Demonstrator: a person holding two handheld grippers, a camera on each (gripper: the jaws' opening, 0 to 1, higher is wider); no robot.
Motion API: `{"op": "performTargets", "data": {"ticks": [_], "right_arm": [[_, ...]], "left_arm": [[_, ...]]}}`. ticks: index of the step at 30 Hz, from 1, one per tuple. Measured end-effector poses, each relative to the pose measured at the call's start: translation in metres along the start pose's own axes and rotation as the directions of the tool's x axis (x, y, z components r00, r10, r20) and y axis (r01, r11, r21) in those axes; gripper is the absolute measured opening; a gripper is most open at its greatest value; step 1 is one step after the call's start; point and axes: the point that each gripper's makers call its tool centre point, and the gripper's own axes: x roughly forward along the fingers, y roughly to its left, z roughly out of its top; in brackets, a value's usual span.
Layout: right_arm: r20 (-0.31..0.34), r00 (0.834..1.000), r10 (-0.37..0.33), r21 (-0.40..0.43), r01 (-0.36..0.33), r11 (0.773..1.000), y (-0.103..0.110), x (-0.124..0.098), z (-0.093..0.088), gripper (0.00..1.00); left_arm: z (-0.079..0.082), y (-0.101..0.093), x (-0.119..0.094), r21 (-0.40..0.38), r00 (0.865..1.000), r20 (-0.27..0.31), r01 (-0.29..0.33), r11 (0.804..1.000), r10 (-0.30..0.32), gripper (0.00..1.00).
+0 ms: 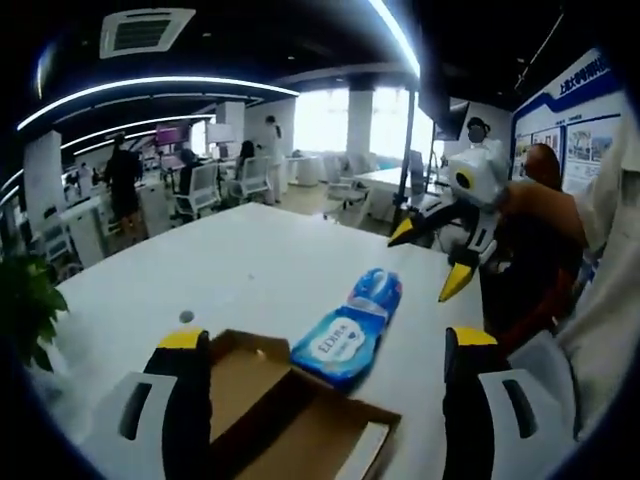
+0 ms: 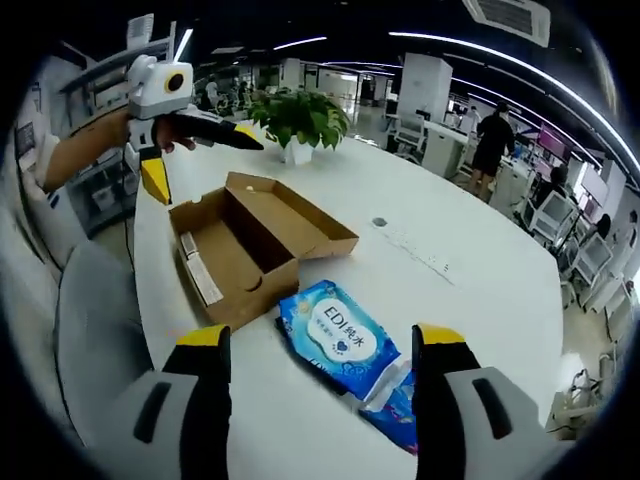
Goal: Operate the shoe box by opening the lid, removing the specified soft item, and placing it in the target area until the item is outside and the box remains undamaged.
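Observation:
The brown cardboard shoe box (image 2: 262, 228) lies open on the white table (image 2: 470, 250), with a white paper strip (image 2: 199, 270) inside. Its near corner (image 1: 270, 400) sits between my left jaws. A blue wet-wipes pack (image 2: 340, 335) marked EDI lies on the table beside the box, outside it. A second blue pack (image 1: 377, 290) touches its far end. My left gripper (image 1: 328, 340) hovers open over the box edge and the pack (image 1: 340, 345). My right gripper (image 2: 322, 335) is open above the pack, holding nothing. Each gripper also appears in the other's view: right (image 1: 428, 258), left (image 2: 200, 162), both raised and open.
A potted plant (image 2: 295, 120) stands at the table's end beyond the box, also seen as leaves (image 1: 25, 300). A round cable grommet (image 2: 378, 222) is set in the tabletop. Office chairs (image 1: 200, 190) and people (image 2: 492, 135) are beyond the table.

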Motion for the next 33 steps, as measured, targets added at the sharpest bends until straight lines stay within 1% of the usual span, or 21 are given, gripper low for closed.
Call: {"op": "performTargets", "data": {"ticks": [3, 4, 7, 9, 11, 13, 14, 20, 23, 27, 33], "right_arm": [[-0.009, 0.999, 0.043, -0.018, -0.043, 0.999, 0.010, 0.006, 0.004, 0.70], [-0.010, 0.999, 0.048, -0.020, -0.048, 0.999, 0.012, 0.007, 0.005, 0.70], [-0.023, 0.995, 0.097, -0.050, -0.098, 0.994, 0.023, 0.014, 0.009, 0.70], [-0.032, 0.993, 0.116, -0.059, -0.118, 0.991, 0.027, 0.018, 0.010, 0.70], [-0.039, 0.990, 0.138, -0.084, -0.140, 0.987, 0.032, 0.022, 0.012, 0.69], [-0.043, 0.987, 0.155, -0.085, -0.158, 0.984, 0.036, 0.025, 0.014, 0.68], [-0.051, 0.985, 0.167, -0.097, -0.171, 0.980, 0.039, 0.027, 0.014, 0.68], [-0.063, 0.976, 0.207, -0.124, -0.213, 0.969, 0.049, 0.041, 0.018, 0.67], [-0.064, 0.971, 0.231, -0.134, -0.238, 0.962, 0.055, 0.048, 0.021, 0.67], [-0.084, 0.962, 0.260, -0.158, -0.270, 0.950, 0.062, 0.057, 0.020, 0.66], [-0.106, 0.947, 0.302, -0.187, -0.317, 0.930, 0.071, 0.074, 0.020, 0.66]], "left_arm": [[-0.007, 0.005, -0.009, 0.009, 1.000, 0.005, -0.017, 1.000, 0.017, 1.00], [-0.011, 0.006, -0.013, 0.007, 1.000, 0.002, -0.020, 1.000, 0.020, 1.00], [-0.017, 0.006, -0.022, -0.004, 1.000, -0.002, -0.026, 1.000, 0.026, 1.00], [-0.023, 0.005, -0.029, -0.010, 1.000, -0.001, -0.030, 0.999, 0.030, 1.00], [-0.030, 0.005, -0.034, -0.019, 0.999, -0.006, -0.035, 0.999, 0.035, 1.00], [-0.037, 0.004, -0.041, -0.027, 0.999, -0.012, -0.041, 0.999, 0.041, 1.00], [-0.039, 0.004, -0.042, -0.028, 0.999, -0.013, -0.042, 0.999, 0.042, 1.00], [-0.052, 0.008, -0.062, -0.031, 0.997, 0.016, -0.075, 0.997, 0.076, 1.00], [-0.058, 0.014, -0.074, 0.001, 0.993, 0.025, -0.117, 0.993, 0.117, 1.00], [-0.060, 0.015, -0.086, -0.005, 0.992, 0.034, -0.124, 0.992, 0.124, 1.00], [-0.076, 0.019, -0.101, -0.018, 0.987, 0.009, -0.158, 0.987, 0.158, 1.00]]}}
